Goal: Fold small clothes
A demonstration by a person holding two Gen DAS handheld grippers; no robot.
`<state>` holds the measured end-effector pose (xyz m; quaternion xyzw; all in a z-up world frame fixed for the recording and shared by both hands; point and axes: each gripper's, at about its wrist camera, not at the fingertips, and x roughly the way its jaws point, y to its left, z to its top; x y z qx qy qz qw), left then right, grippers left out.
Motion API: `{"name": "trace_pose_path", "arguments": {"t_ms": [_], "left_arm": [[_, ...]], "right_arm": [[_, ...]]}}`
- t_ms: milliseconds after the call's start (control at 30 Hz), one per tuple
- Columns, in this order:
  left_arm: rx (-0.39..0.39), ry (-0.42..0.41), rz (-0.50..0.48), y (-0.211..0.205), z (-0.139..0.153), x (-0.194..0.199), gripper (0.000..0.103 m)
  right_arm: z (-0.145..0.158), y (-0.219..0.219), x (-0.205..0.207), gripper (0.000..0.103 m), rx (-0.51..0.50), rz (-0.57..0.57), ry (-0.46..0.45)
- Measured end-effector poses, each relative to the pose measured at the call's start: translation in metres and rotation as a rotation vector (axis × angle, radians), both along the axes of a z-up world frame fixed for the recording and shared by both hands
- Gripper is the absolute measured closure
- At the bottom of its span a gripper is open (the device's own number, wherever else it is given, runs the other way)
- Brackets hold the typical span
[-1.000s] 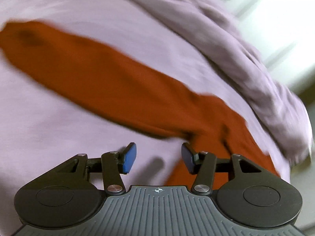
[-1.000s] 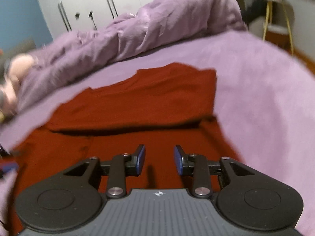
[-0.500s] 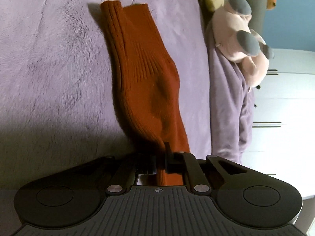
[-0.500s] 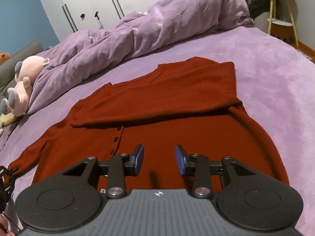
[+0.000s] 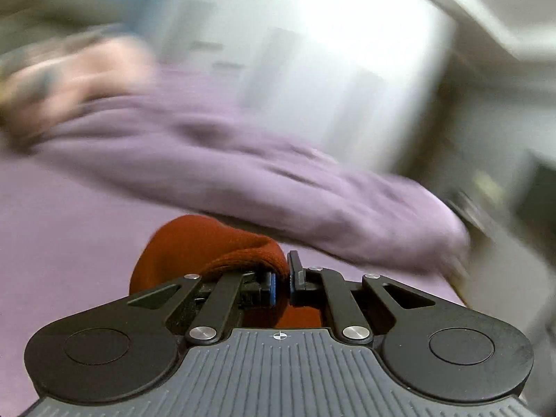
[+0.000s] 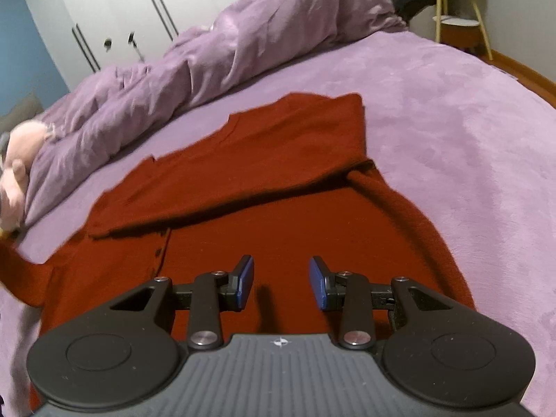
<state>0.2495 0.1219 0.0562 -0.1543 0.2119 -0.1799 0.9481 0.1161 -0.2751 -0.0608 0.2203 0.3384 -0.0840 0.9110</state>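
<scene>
A rust-red knit cardigan (image 6: 278, 187) lies flat on the purple bed cover, one side folded over its body. Its left sleeve (image 6: 21, 271) rises off the bed at the left edge of the right wrist view. My left gripper (image 5: 282, 279) is shut on the sleeve's cuff (image 5: 208, 246), which bunches over the fingers in a blurred view. My right gripper (image 6: 281, 283) is open and empty, hovering just above the cardigan's lower body.
A crumpled purple duvet (image 6: 243, 45) lies along the far side of the bed. A pink stuffed toy (image 6: 17, 146) sits at far left. White wardrobe doors (image 6: 139, 3) stand behind. A yellow-legged side table (image 6: 458, 24) stands at the right past the bed.
My left gripper, which closed on the sleeve cuff half a second ago, has lifted it and swung fast. The right gripper has moved closer to the cardigan.
</scene>
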Motion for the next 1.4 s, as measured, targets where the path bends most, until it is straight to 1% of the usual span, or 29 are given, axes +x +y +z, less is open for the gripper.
{"name": "trace_pose_path", "arguments": {"t_ms": [67,100,133,200,267,333,400,500,567,600,667,700,767,833,900,933,967,1000,1033,1067,1100,1133,1200,1233,1267,1300,1333,1367,1400], "left_arm": [[0.049,0.017,-0.137,-0.055,-0.003,0.003,0.078],[0.071,0.038,-0.185,-0.074,-0.01,0.006,0.062],[0.093,0.072,-0.208,-0.093,-0.022,0.005,0.052],[0.119,0.163,-0.219,-0.114,-0.047,0.001,0.053],[0.131,0.254,-0.208,-0.115,-0.074,0.002,0.053],[0.118,0.312,-0.147,-0.103,-0.094,0.0,0.053],[0.094,0.358,-0.066,-0.089,-0.107,-0.009,0.053],[0.095,0.356,0.063,-0.065,-0.111,-0.013,0.052],[0.097,0.333,0.135,-0.056,-0.111,-0.01,0.046],[0.102,0.325,0.174,-0.051,-0.113,-0.01,0.038],[0.136,0.316,0.242,-0.04,-0.119,-0.012,0.037],[0.153,0.317,0.263,-0.037,-0.125,-0.012,0.037],[0.149,0.332,0.265,-0.032,-0.14,-0.01,0.037],[0.175,0.267,0.256,-0.035,-0.148,-0.019,0.035],[0.208,0.238,0.248,-0.042,-0.149,-0.022,0.033],[0.203,0.236,0.246,-0.042,-0.149,-0.02,0.032],[0.187,0.241,0.242,-0.04,-0.15,-0.018,0.031],[0.168,0.244,0.237,-0.039,-0.15,-0.016,0.029],[0.151,0.245,0.229,-0.036,-0.151,-0.016,0.027],[0.143,0.242,0.222,-0.034,-0.151,-0.02,0.026],[0.139,0.239,0.218,-0.033,-0.152,-0.022,0.026],[0.135,0.238,0.216,-0.032,-0.152,-0.023,0.026],[0.124,0.237,0.214,-0.031,-0.152,-0.026,0.026],[0.124,0.236,0.214,-0.03,-0.152,-0.027,0.026],[0.13,0.236,0.212,-0.031,-0.152,-0.027,0.025],[0.138,0.236,0.209,-0.033,-0.151,-0.027,0.025],[0.145,0.236,0.209,-0.034,-0.15,-0.027,0.025],[0.147,0.24,0.207,-0.035,-0.148,-0.027,0.025],[0.149,0.247,0.205,-0.035,-0.146,-0.026,0.025]], "right_arm": [[0.003,-0.002,-0.001,0.068,0.017,0.002,-0.028],[0.004,-0.003,0.0,0.068,0.027,0.006,-0.033],[0.004,-0.005,0.002,0.068,0.035,0.008,-0.034],[0.005,-0.009,0.006,0.068,0.048,0.017,-0.035],[0.007,-0.013,0.011,0.068,0.054,0.031,-0.041],[0.009,-0.013,0.022,0.068,0.048,0.072,-0.048],[0.013,-0.004,0.035,0.068,0.029,0.122,-0.057],[0.018,0.021,0.066,0.068,0.022,0.213,-0.07],[0.024,0.042,0.088,0.068,0.014,0.265,-0.085],[0.027,0.054,0.097,0.066,0.004,0.289,-0.096],[0.033,0.083,0.124,0.059,-0.035,0.35,-0.1],[0.035,0.096,0.135,0.058,-0.049,0.373,-0.098],[0.034,0.125,0.162,0.058,-0.101,0.422,-0.071],[0.029,0.148,0.184,0.059,-0.165,0.445,-0.025],[0.019,0.164,0.199,0.061,-0.236,0.446,0.028],[0.014,0.171,0.207,0.063,-0.286,0.44,0.059],[0.011,0.173,0.211,0.073,-0.318,0.444,0.069],[0.009,0.177,0.214,0.088,-0.351,0.459,0.074],[0.008,0.178,0.215,0.097,-0.379,0.465,0.083],[0.01,0.174,0.213,0.096,-0.385,0.446,0.067],[0.015,0.166,0.206,0.096,-0.367,0.416,0.034],[0.024,0.15,0.197,0.096,-0.324,0.353,-0.017],[0.037,0.107,0.169,0.096,-0.181,0.196,-0.127],[0.04,0.083,0.151,0.096,-0.112,0.101,-0.165],[0.038,0.066,0.137,0.096,-0.083,0.032,-0.182],[0.033,0.049,0.124,0.092,-0.063,-0.016,-0.184],[0.025,0.031,0.112,0.09,-0.042,-0.041,-0.158],[0.016,0.017,0.104,0.083,-0.016,-0.057,-0.127],[0.007,0.002,0.097,0.082,0.021,-0.076,-0.093]]}}
